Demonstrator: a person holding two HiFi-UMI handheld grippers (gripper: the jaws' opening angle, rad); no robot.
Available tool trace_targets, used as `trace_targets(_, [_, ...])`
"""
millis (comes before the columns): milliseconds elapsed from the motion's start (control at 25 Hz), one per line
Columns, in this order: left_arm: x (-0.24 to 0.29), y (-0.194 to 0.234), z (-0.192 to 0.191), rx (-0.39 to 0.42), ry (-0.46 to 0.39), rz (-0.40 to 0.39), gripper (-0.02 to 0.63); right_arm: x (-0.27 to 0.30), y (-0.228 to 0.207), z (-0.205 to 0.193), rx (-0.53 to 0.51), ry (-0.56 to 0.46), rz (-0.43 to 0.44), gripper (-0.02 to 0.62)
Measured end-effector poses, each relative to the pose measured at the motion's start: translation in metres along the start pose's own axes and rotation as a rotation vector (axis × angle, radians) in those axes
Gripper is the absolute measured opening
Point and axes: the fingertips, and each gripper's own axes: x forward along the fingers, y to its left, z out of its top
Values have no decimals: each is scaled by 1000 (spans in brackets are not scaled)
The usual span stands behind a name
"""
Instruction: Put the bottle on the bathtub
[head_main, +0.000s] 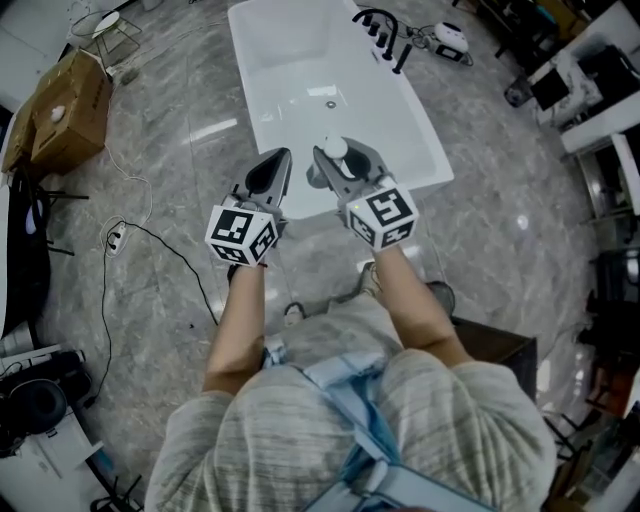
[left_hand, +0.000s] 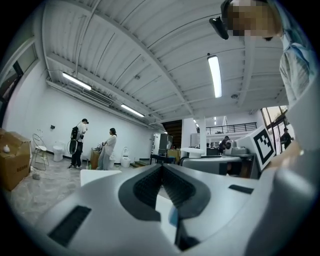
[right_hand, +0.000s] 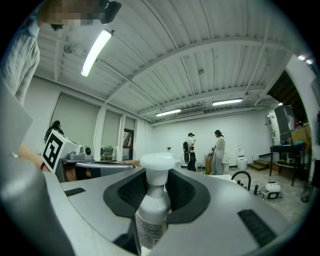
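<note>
Nearest the head camera is the person's grey striped shirt (head_main: 300, 440), with both forearms extended toward the white bathtub (head_main: 300, 70). Right gripper (head_main: 328, 152): jaws clamped on the white bottle (right_hand: 155, 200), with the pads on its neck below the round cap. The bottle is upright and, in the head view, sits over the near end of the bathtub. Left gripper (head_main: 283, 156): jaws together with nothing between them, positioned just beside the right gripper. A black faucet (head_main: 385, 35) stands at the bathtub's far right rim. A cardboard box (head_main: 65, 110) lies on the marble floor (head_main: 180, 150), well apart to the left.
</note>
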Motion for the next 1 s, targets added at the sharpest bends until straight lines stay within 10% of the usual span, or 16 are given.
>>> trace_targets(1000, [314,-229,-9,18,47,-325,5,-166,-298,-23,12,62,-213,106])
